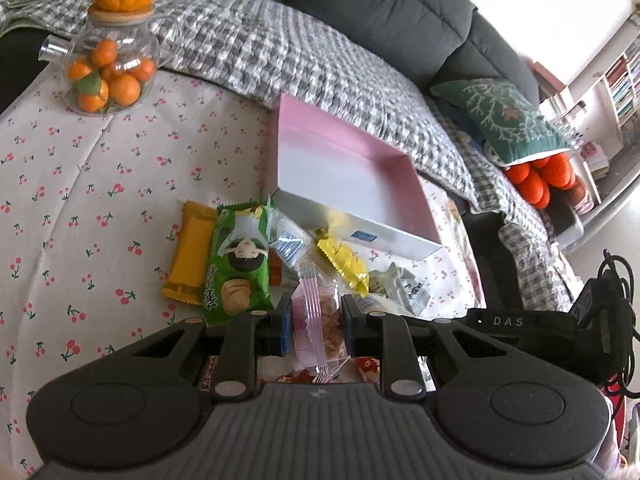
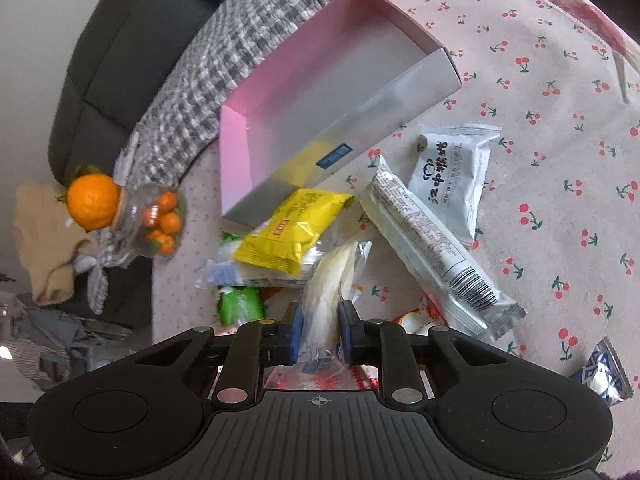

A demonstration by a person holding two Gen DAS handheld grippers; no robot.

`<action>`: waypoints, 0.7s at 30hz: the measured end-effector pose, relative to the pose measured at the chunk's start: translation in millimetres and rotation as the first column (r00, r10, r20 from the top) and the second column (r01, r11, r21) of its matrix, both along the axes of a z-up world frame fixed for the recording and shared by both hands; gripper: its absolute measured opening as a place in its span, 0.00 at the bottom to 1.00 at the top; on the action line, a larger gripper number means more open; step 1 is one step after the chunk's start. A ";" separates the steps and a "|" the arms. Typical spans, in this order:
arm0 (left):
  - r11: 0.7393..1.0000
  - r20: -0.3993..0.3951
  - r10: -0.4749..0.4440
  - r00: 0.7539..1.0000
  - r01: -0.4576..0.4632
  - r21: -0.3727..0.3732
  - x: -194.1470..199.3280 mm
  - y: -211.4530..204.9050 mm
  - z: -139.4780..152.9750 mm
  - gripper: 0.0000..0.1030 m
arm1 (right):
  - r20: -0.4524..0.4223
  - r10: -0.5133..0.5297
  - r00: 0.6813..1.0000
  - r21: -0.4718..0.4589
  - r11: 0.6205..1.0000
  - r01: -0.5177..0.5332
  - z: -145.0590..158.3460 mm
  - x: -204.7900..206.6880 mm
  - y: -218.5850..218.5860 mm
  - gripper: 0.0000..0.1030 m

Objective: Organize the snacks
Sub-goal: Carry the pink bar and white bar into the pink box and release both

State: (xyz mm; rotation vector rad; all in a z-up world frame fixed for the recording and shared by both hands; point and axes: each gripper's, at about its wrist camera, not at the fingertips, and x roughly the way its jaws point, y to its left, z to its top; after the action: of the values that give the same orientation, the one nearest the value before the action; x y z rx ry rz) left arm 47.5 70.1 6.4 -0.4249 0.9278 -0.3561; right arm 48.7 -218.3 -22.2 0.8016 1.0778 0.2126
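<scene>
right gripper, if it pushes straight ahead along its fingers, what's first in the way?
The right gripper is shut on a pale snack packet. Straight ahead, that packet would likely meet the yellow snack bag first, then the pink box behind it. Depth is uncertain.

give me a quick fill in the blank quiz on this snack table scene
1. The left hand-held gripper is shut on a clear ____ snack packet.
2. The inside walls of the open box are ____.
3. The glass teapot holds small ____.
4. The tablecloth is printed with red ____.

Missing words: pink; pink; oranges; cherries
</scene>
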 end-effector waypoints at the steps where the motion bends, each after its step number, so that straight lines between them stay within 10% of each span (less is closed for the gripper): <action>1: 1.000 0.004 0.000 1.000 0.000 -0.003 -0.3 0.5 1.0 0.21 | 0.006 0.000 1.000 0.004 1.000 0.000 1.9 -1.4 -0.6 0.19; 21: 0.999 0.152 0.043 0.987 -0.041 -0.016 33.9 -18.7 34.5 0.21 | 0.147 -0.161 0.976 0.058 0.986 0.154 40.1 24.6 -42.0 0.19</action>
State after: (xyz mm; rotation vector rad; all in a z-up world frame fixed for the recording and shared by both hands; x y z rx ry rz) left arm 81.5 51.4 40.9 -0.4224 0.7671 -0.3507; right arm 73.2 -260.3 17.9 0.8943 0.8648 0.1617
